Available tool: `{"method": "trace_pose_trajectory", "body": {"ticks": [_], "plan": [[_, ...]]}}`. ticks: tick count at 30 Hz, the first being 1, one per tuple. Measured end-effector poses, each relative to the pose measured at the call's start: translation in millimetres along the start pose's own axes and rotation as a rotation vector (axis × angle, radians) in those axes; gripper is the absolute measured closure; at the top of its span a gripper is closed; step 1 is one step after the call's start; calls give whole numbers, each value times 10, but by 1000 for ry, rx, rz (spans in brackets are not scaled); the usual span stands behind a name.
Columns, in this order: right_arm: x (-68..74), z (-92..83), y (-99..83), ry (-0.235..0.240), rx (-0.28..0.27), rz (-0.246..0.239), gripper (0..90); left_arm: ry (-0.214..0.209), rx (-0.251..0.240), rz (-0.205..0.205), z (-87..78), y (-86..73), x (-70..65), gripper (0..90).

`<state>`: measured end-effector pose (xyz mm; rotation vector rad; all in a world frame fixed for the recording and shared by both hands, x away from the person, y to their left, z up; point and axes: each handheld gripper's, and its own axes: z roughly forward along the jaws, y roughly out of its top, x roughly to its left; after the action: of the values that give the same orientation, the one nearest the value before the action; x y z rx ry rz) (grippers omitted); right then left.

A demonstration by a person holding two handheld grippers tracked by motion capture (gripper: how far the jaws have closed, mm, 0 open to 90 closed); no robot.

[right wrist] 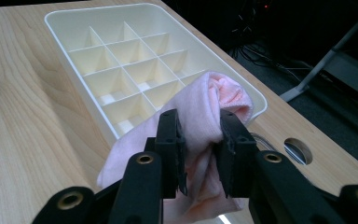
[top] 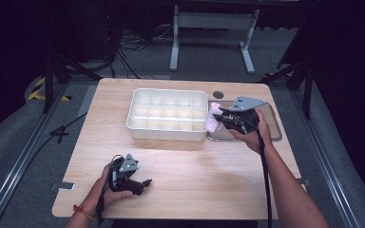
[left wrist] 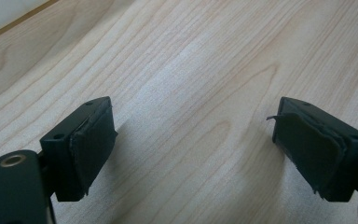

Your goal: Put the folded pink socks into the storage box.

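So the right gripper (right wrist: 199, 154) has its jaws pinching a rolled-up pale pink cloth (right wrist: 200, 105), which looks like a soft sock or small towel; the fabric bulges out above and below the pads. In the high view that pink bundle (top: 213, 117) sits right at the 3 o'clock end of the white plastic divided tray (top: 167, 134), hanging at the tray's outer edge rather than down in any compartment. The right gripper's own view shows the tray (right wrist: 65, 21) as a grid of small square cells, all looking bare, with the cloth held over the near corner of its rim. Behind the right hand (top: 253, 135) there's a flat grey metal sheet (top: 274, 128) lying on the light wooden surface (top: 180, 180), just beside the tray at its 3 o'clock side. A round dark grommet hole (top: 218, 94) sits in the wood at about 12 o'clock from the cloth. The left gripper (top: 134, 183) is way off at 7 o'clock from the tray, near the front edge of the surface, well apart from everything. Its jaws are spread wide with nothing between them, only bare wood grain (left wrist: 191, 93) showing in the gap.
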<state>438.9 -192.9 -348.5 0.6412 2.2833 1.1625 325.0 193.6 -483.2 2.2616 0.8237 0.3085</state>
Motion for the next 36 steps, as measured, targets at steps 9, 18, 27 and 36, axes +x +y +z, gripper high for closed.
{"method": "trace_pose_trajectory", "body": {"ticks": [9,18,27,36], "plan": [[7,121,62,1,27,-4,723,0,0,0,0,0,1,132],[2,266,97,0,49,-10,723,0,0,0,0,0,0,132],[9,442,138,-17,87,-35,723,0,0,1,0,0,1,132],[9,618,186,-44,134,-55,723,-1,7,2,-6,3,2,132]]}}
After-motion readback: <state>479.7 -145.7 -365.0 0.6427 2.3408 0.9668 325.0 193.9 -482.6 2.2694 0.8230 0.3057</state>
